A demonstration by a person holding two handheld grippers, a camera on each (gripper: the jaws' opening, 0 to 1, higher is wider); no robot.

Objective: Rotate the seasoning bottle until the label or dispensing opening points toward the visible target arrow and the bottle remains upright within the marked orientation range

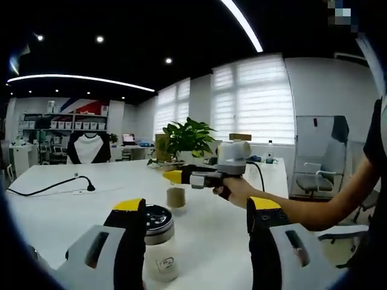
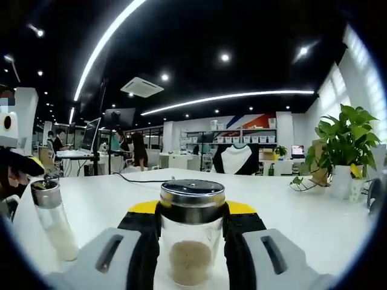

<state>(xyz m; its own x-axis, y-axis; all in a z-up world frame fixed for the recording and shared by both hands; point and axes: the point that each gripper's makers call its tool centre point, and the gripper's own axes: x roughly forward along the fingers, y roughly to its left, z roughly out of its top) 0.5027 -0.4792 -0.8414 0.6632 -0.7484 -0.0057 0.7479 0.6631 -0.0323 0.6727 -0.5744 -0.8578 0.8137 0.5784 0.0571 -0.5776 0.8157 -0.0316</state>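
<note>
A glass seasoning bottle [image 2: 190,241] with a steel lid and brown powder stands upright on the white table [image 2: 290,211]. My right gripper [image 2: 191,208] is shut on it, yellow-tipped jaws pressed against both sides below the lid. In the left gripper view that same bottle [image 1: 176,197] sits small under the right gripper [image 1: 174,177], held by a person's hand. A second bottle [image 1: 158,241], black perforated lid and white contents, stands upright just inside the left jaw of my left gripper [image 1: 196,208], which is open wide. This bottle [image 2: 53,220] also appears left of the right gripper.
A black cable [image 1: 54,186] runs across the table at the left. A potted plant [image 1: 184,139] stands at the far edge. An office chair [image 1: 314,178] is off the table's right side. The person's arm [image 1: 314,205] reaches across from the right.
</note>
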